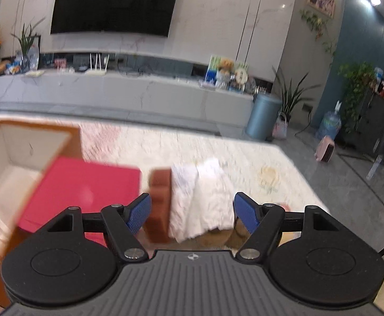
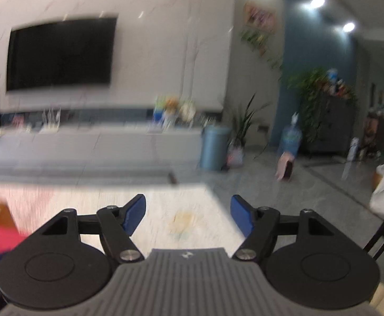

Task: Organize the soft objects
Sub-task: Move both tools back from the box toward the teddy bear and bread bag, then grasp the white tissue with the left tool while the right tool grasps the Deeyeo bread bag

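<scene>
Your left gripper (image 1: 192, 212) is spread wide, its ribbed blue pads (image 1: 138, 214) clear of everything. Between and just beyond them lies a crumpled white cloth (image 1: 205, 200), soft and wrinkled, draped over something tan and fuzzy (image 1: 218, 237) that you can barely see under its near edge. A brown block-like piece (image 1: 160, 205) stands against the cloth's left side, right next to your left pad.

The main risk sits there: if you close from this line, the left pad may catch the stiff brown piece along with the cloth, or shove it over. A loose cloth also bunches unevenly — you may pinch a single fold and have the rest trail off or drag the fuzzy thing out with it. The view is smeared, so your aim is harder to judge.

Further left, a flat pink sheet (image 1: 86, 184) lies smooth on the table, and an open box (image 1: 20, 152) with orange-brown walls and a pale inside stands over its corner. Its rim could snag a hanging cloth on the way in.

Your right gripper (image 2: 188, 216) is also spread and empty, over the bare marbled tabletop (image 2: 192, 226) near its far right edge — nothing soft lies between its pads.
</scene>
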The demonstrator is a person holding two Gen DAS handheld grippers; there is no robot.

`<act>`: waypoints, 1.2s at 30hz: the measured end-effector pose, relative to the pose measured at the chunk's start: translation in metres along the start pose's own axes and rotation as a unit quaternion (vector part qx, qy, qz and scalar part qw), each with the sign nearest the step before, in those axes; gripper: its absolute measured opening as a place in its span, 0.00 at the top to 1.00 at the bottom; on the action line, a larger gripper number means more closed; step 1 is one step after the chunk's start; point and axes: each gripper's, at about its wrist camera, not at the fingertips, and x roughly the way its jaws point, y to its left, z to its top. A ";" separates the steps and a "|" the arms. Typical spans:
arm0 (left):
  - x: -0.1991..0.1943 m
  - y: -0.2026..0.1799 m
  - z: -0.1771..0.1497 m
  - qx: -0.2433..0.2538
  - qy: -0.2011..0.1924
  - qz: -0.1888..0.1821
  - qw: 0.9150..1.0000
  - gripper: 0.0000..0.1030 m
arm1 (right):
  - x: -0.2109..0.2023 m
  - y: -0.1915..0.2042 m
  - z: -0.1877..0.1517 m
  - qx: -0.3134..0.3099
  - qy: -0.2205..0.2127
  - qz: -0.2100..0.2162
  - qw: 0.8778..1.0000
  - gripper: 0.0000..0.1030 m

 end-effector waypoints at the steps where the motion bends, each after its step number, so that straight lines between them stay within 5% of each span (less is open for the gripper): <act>1: 0.009 -0.002 -0.006 0.004 0.006 -0.002 1.000 0.18 | 0.014 -0.001 -0.010 -0.001 0.022 -0.002 1.000 0.32; 3: 0.025 -0.009 -0.015 0.013 0.012 0.002 1.000 0.18 | 0.034 -0.006 -0.032 0.011 0.041 -0.011 0.999 0.32; 5: 0.034 -0.021 -0.024 0.046 -0.025 0.046 0.998 0.17 | 0.051 -0.011 -0.050 0.052 0.041 -0.025 0.998 0.32; 9: 0.050 -0.045 -0.032 0.096 -0.053 0.087 0.990 0.15 | 0.094 -0.016 -0.077 0.076 0.059 -0.004 0.995 0.32; 17: 0.073 -0.074 -0.046 0.115 -0.053 0.167 0.978 0.14 | 0.154 -0.025 -0.108 0.131 0.116 0.019 0.984 0.31; 26: 0.084 -0.080 -0.049 0.120 -0.057 0.145 0.980 0.11 | 0.175 -0.026 -0.126 0.160 0.155 0.051 0.974 0.18; 32: 0.083 -0.044 -0.038 0.038 -0.037 0.051 0.997 0.11 | 0.177 -0.022 -0.131 0.154 0.167 0.068 0.971 0.15; 36: 0.079 -0.037 -0.042 0.041 -0.047 0.006 0.998 0.08 | 0.174 -0.019 -0.133 0.149 0.177 0.066 0.971 0.15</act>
